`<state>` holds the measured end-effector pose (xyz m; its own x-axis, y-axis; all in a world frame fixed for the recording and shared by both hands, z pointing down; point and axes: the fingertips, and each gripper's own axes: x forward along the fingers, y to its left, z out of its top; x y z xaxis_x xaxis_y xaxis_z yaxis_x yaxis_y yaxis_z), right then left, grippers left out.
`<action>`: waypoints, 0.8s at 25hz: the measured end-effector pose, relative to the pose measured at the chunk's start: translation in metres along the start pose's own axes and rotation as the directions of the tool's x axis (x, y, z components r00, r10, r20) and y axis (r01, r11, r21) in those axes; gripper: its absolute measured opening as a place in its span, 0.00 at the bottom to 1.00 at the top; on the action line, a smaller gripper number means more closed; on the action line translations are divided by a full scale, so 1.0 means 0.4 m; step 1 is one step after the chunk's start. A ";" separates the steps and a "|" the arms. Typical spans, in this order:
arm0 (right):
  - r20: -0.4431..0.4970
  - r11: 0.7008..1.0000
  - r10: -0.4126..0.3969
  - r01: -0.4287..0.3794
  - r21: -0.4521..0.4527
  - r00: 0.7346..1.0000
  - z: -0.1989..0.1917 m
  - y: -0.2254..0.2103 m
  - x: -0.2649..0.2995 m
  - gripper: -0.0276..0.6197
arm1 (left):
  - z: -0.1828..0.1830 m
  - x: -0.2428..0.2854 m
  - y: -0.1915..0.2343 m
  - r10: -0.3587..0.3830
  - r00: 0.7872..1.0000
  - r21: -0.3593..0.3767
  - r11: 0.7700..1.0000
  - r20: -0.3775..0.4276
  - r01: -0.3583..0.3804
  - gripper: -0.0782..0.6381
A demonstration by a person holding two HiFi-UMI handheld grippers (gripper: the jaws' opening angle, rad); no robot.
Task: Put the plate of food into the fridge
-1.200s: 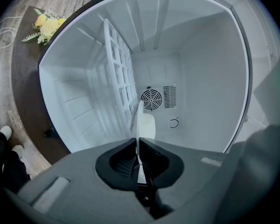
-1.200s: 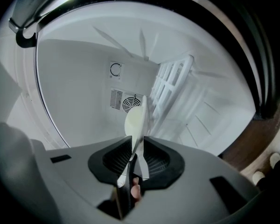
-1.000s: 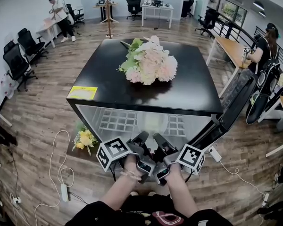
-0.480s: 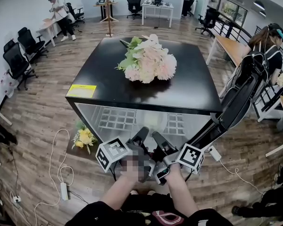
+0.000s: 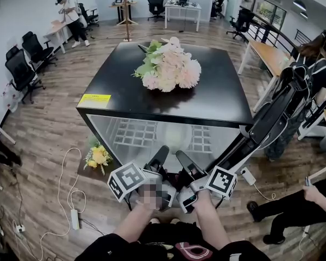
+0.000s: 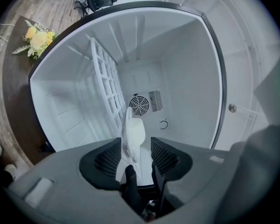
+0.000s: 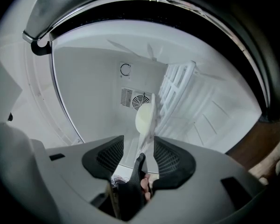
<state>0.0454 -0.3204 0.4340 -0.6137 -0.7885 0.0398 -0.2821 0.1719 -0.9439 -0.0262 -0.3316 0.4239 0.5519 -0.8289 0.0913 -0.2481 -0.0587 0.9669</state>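
Note:
The small fridge (image 5: 114, 75) with a black top stands open in front of me, its door (image 5: 271, 121) swung out to the right. The white plate (image 6: 133, 133) rests on the wire shelf (image 6: 105, 90) inside, edge-on in the left gripper view and likewise in the right gripper view (image 7: 145, 117). My left gripper (image 6: 135, 149) and right gripper (image 7: 138, 149) are side by side at the fridge's mouth (image 5: 160, 156) (image 5: 183, 160). Both sets of jaws have just been opening. They now stand apart on either side of the plate's near rim and do not press on it.
A pink and white bouquet (image 5: 168, 64) lies on the fridge top. Yellow flowers (image 5: 98, 157) lie on the floor at the left, by cables and a power strip (image 5: 74, 220). A person (image 5: 309, 64) stands behind the door; another (image 5: 293, 216) is at the lower right.
Both grippers' jaws have spread apart at the fridge opening. The hands have hardly shifted. At the right a person has walked on, and another has come in at the lower right.

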 end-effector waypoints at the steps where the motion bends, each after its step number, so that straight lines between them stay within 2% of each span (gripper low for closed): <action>1: 0.000 1.000 -0.003 0.003 -0.010 1.000 -0.001 0.001 -0.006 0.35 | -0.004 -0.006 0.000 0.000 1.000 0.012 1.000 -0.002 0.000 0.37; 4: -0.005 0.999 -0.015 0.014 -0.048 1.000 -0.004 0.000 -0.027 0.35 | -0.016 -0.027 -0.002 -0.002 1.000 0.086 0.996 0.003 0.001 0.37; 7: -0.007 0.997 -0.031 0.031 -0.075 0.999 -0.011 -0.004 -0.053 0.36 | -0.036 -0.046 -0.005 -0.002 1.000 0.184 0.983 -0.004 0.003 0.37; 9: -0.006 0.995 -0.039 0.038 -0.096 0.999 -0.014 -0.007 -0.074 0.36 | -0.057 -0.058 -0.001 -0.001 1.000 0.225 0.974 -0.026 0.007 0.37; 11: -0.005 0.996 -0.007 0.007 -0.092 1.000 -0.022 0.002 -0.091 0.36 | -0.080 -0.073 0.002 -0.015 0.999 0.247 0.969 -0.053 0.027 0.37; 14: -0.010 0.992 0.023 -0.024 -0.123 1.000 -0.032 0.006 -0.119 0.36 | -0.119 -0.096 -0.009 -0.088 0.991 0.271 0.956 -0.102 0.113 0.37; 16: -0.011 0.988 0.005 -0.006 -0.152 1.000 -0.041 -0.002 -0.136 0.36 | -0.143 -0.111 -0.010 -0.125 0.983 0.286 0.945 -0.136 0.160 0.36; 20: 0.011 0.976 -0.074 0.075 -0.206 0.997 -0.051 -0.038 -0.180 0.34 | -0.181 -0.137 0.006 -0.145 0.975 0.328 0.924 -0.170 0.195 0.35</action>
<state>0.0786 -0.2542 0.4521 -0.5831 -0.8054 0.1063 -0.4731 0.2302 -0.8504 0.0007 -0.2459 0.4387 0.7096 -0.7046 -0.0108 -0.3827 -0.3982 0.8336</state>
